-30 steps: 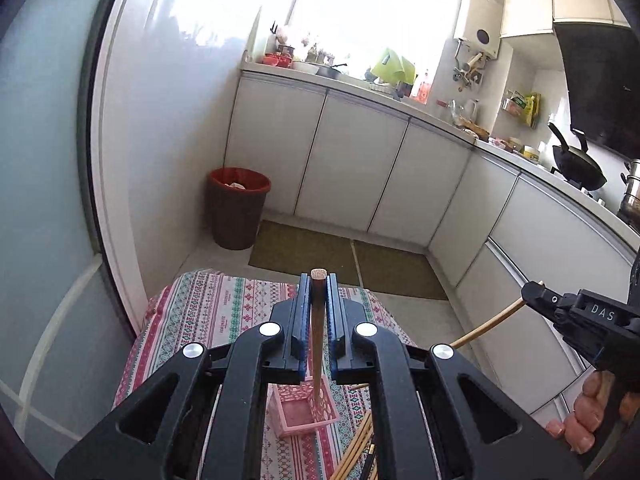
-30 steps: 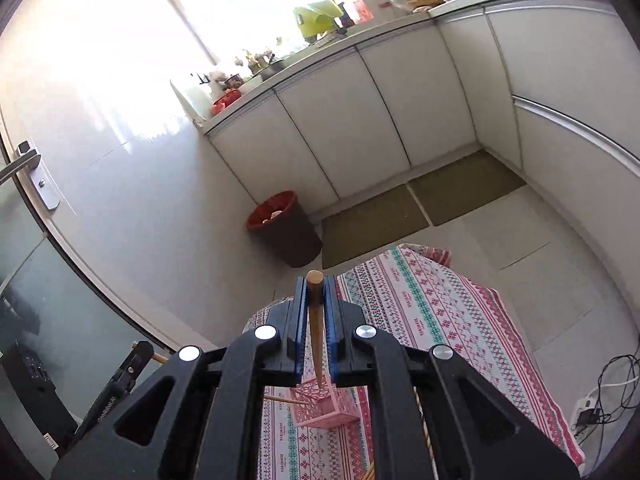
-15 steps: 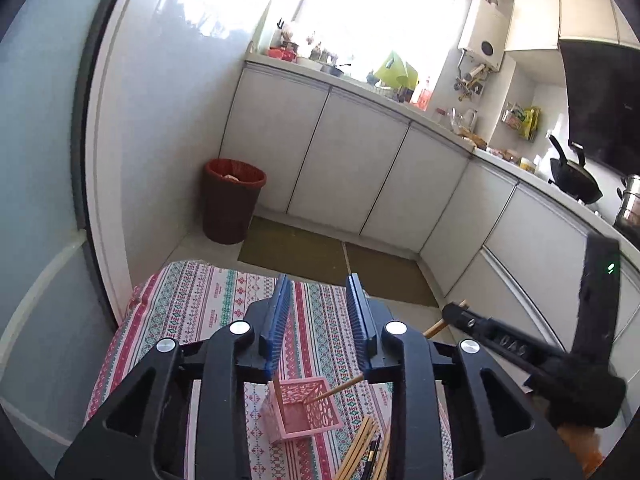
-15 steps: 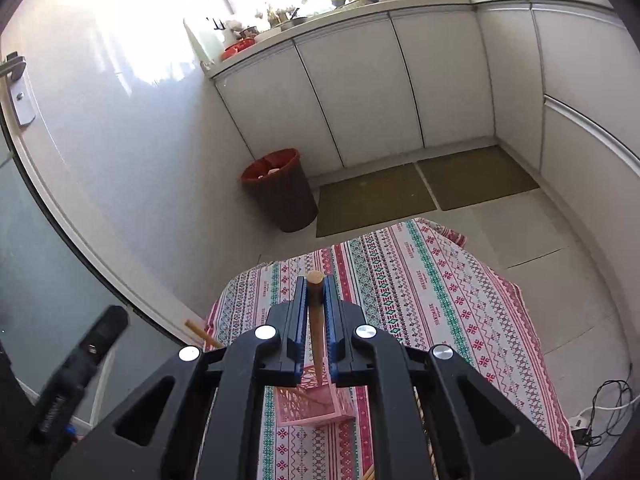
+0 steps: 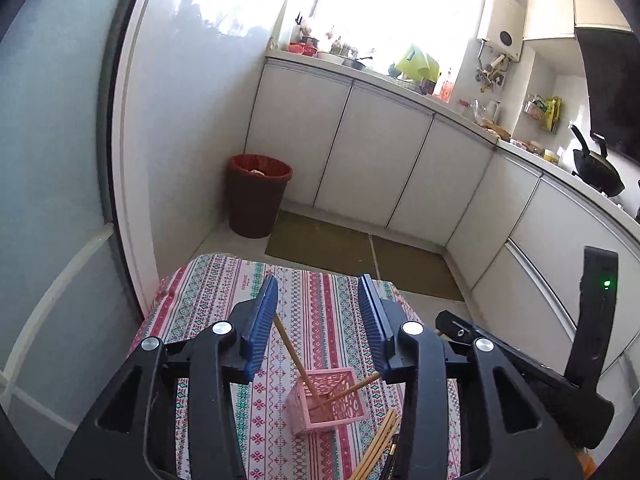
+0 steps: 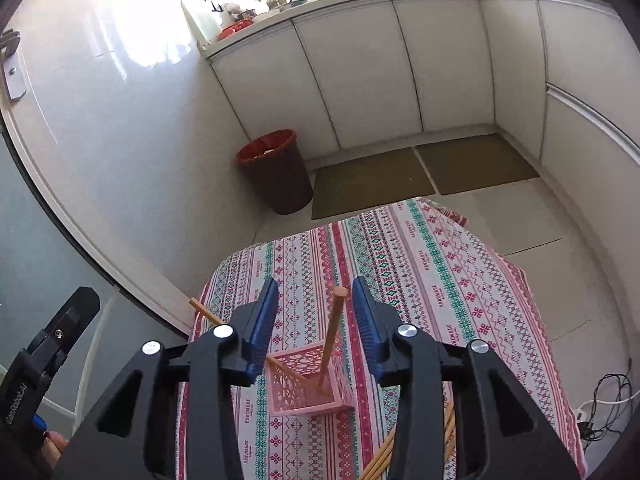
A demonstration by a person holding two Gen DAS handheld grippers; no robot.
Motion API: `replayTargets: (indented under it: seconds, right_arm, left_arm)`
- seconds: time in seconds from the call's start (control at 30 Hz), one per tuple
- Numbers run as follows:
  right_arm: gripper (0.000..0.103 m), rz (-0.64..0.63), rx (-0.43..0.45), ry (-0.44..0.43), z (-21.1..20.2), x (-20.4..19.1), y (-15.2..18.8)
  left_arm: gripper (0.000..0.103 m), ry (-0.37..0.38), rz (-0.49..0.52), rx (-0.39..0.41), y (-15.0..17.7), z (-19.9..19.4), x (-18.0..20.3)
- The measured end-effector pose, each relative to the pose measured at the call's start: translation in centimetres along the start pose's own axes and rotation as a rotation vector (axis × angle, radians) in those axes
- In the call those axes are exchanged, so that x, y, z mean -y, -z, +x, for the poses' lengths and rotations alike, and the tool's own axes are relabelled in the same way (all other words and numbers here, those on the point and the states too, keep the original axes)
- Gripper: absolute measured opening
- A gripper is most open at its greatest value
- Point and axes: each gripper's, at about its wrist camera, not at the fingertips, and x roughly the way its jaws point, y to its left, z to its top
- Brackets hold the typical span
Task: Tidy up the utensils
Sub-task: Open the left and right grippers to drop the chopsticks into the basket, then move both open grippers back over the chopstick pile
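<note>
Both tongs, left (image 5: 318, 328) & right (image 6: 314, 320), are wide open, holding nothing. Two chopsticks (image 6: 330, 344) lean in the pink basket (image 5: 326, 404), lower centre of frame. Drop-off step looks finished; next probably pick from the loose chopsticks (image 5: 378, 448) at bottom of the counter (image 5: 320, 300).

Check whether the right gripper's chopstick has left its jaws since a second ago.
Yes. The right gripper has opened, and its chopstick now stands free, its lower end inside the pink basket on the striped tablecloth, leaning rather than clamped.
</note>
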Motion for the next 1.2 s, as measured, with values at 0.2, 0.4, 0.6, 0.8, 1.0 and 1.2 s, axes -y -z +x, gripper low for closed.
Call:
replayTargets:
  seconds: [0.2,0.4,0.6,0.8,1.0,1.2]
  right_arm:
    - [0.055,-0.074,0.085,0.125,-3.6,-0.2,1.4]
    - [0.070,-0.091,0.141,0.190,-6.5,0.7,2.8]
    - [0.081,-0.101,0.199,0.267,-9.0,1.6,4.6]
    - [0.094,-0.117,0.256,0.355,-11.2,2.1,6.3]
    - [0.096,-0.094,0.250,0.384,-12.3,3.4,7.4]
    - [0.096,-0.023,0.164,0.385,-12.2,6.9,9.3]
  left_arm:
    - [0.052,-0.030,0.073,-0.024,1.2,-0.7,2.0]
    - [0.073,-0.063,0.075,-0.026,3.1,-1.9,2.6]
    - [0.078,-0.073,0.090,-0.036,4.2,-2.9,3.2]
    - [0.090,-0.080,0.092,-0.025,5.7,-4.1,3.4]
    - [0.096,-0.082,0.116,-0.049,7.4,-4.4,3.7]
    - [0.096,-0.085,0.158,-0.116,9.4,-3.4,4.7]
